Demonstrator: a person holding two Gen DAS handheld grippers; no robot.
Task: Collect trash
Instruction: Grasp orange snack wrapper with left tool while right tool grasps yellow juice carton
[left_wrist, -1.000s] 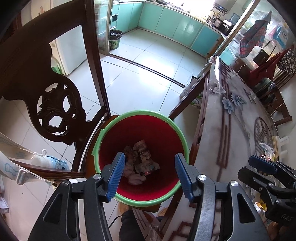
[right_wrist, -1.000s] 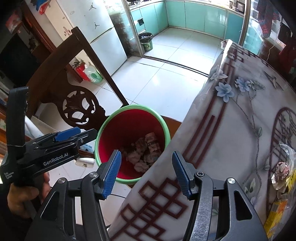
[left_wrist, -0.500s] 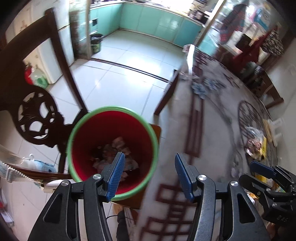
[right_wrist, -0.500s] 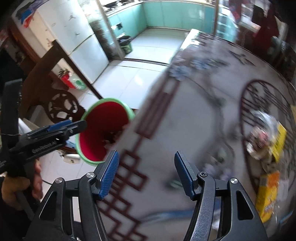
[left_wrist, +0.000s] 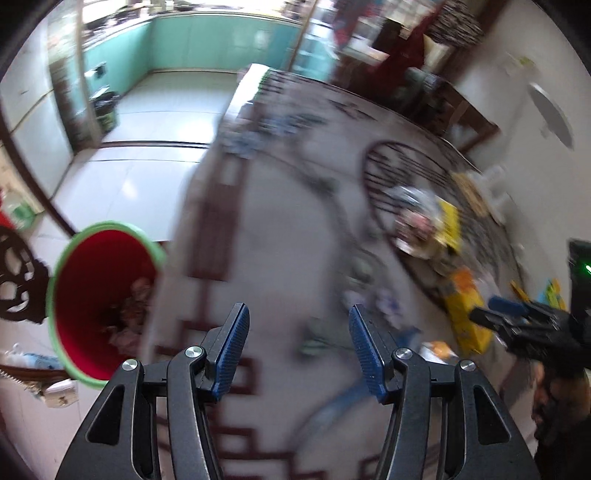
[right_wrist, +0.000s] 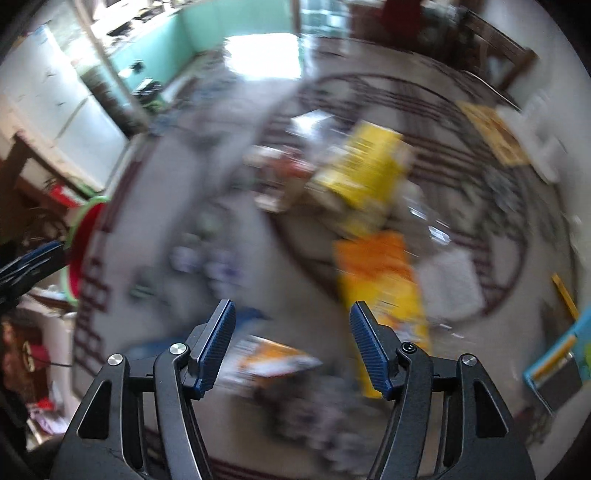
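Note:
A red bin with a green rim (left_wrist: 99, 299) stands beside the table at the lower left, crumpled wrappers in its bottom; only its edge (right_wrist: 83, 236) shows in the right wrist view. My left gripper (left_wrist: 297, 347) hangs open over the patterned tablecloth (left_wrist: 280, 236), nothing between its blue pads. My right gripper (right_wrist: 291, 345) is over the table's litter with its jaws opening and empty. Blurred trash lies ahead of it: an orange and yellow wrapper (right_wrist: 384, 284), a yellow box (right_wrist: 364, 166) and an orange-white packet (right_wrist: 273, 360). The right gripper (left_wrist: 517, 321) also shows at the right edge.
A dark carved wooden chair (left_wrist: 18, 280) stands left of the bin. Tiled floor (left_wrist: 147, 155) leads to teal kitchen cabinets (left_wrist: 221, 40). A blue-edged item (right_wrist: 561, 354) and a yellow pencil (right_wrist: 563, 295) lie at the table's right. Both views are motion-blurred.
Both grippers swung rightward from over the bin to above the table. The bin slid to the left of both views, and the right jaws widened a little.

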